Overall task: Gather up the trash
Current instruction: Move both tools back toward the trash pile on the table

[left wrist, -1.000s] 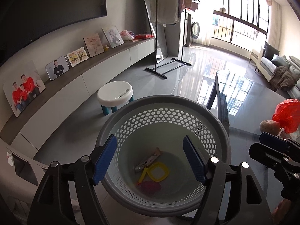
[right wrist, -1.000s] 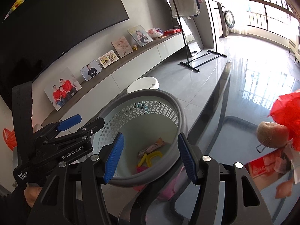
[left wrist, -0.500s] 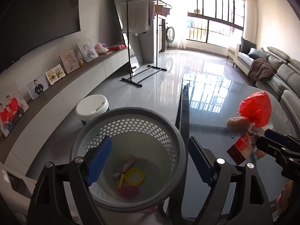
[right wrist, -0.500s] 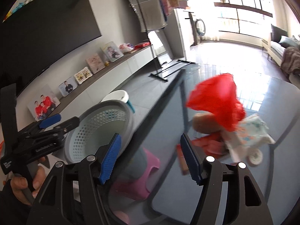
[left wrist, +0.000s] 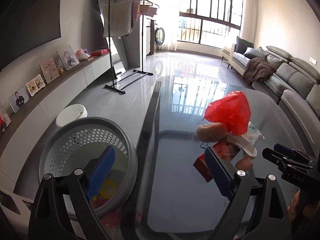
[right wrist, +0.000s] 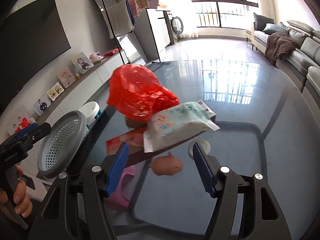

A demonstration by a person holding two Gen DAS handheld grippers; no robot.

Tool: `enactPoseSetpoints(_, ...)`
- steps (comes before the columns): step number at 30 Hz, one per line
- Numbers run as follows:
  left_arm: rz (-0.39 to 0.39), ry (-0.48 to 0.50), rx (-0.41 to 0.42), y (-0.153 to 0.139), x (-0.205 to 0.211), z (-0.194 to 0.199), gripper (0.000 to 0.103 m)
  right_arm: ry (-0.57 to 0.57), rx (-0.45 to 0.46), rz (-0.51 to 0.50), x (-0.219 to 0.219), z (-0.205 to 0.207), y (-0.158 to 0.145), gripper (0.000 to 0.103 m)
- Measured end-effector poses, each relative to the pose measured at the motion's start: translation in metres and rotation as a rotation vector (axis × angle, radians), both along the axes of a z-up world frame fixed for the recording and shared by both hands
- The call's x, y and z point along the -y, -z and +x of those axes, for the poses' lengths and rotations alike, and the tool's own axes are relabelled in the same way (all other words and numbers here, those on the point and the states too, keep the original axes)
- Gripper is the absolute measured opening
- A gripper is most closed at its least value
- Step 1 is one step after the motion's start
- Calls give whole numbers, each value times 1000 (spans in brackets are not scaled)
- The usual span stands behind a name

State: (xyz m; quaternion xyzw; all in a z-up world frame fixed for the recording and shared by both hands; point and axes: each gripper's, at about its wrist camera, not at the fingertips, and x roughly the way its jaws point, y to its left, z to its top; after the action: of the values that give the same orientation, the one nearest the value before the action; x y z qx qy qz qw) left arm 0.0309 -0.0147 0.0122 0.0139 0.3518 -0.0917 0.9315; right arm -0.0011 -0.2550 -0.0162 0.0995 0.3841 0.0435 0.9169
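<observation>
A: Where did the trash sit at that moment?

B: Piled on the glass tabletop [right wrist: 260,104]: a red plastic bag [right wrist: 138,94] on top, a wet-wipe pack [right wrist: 178,124] leaning on a flat red box [right wrist: 128,140], a brown kiwi-like lump [left wrist: 211,133] tucked beside the bag, and nearest the right tongs [right wrist: 160,170] a small pink rubber toy [right wrist: 167,165] with a white round lid [right wrist: 200,146] just beside it.

A: And the tongs?

B: Both were released, with nothing between the blue pads. The right pair hung just short of the toy; the left tongs [left wrist: 160,174] hovered over the tabletop's edge, beside the grey perforated basket [left wrist: 90,154], which stood off the tabletop and already held a yellow ring [left wrist: 109,188] and some red scraps.

A: What would have made the next pick go well?

B: I'd judge the toy the sensible target, being closest and free of the pile. Lower the right tongs until the pads straddle its body, square to its long side, then close gently; rubber squashes and can squirt out. Keep clear of the lid, and avoid nudging the box, since the wipes and bag rest on it and could slide. Then carry left to the basket.
</observation>
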Motion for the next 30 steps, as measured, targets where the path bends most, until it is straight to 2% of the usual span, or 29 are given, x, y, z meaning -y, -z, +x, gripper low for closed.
enactPoseSetpoints(5, -1, 24, -47, 22, 29, -4, 89, 36, -40, -27, 30, -4, 17, 64)
enactPoseSetpoints(11, 22, 35, -65, 40, 46, -5, 89, 40, -94, -49, 48, 2, 40, 64)
enactPoseSetpoints(19, 23, 14, -73, 54, 51, -6, 89, -4, -125, -84, 47, 25, 57, 64)
enactPoseSetpoints(26, 36, 50, -90, 62, 62, -10, 89, -30, -145, -142, 38, 44, 63, 64)
enactPoseSetpoints(30, 44, 66, -89, 63, 68, -13, 89, -35, -154, -136, 38, 50, 65, 64)
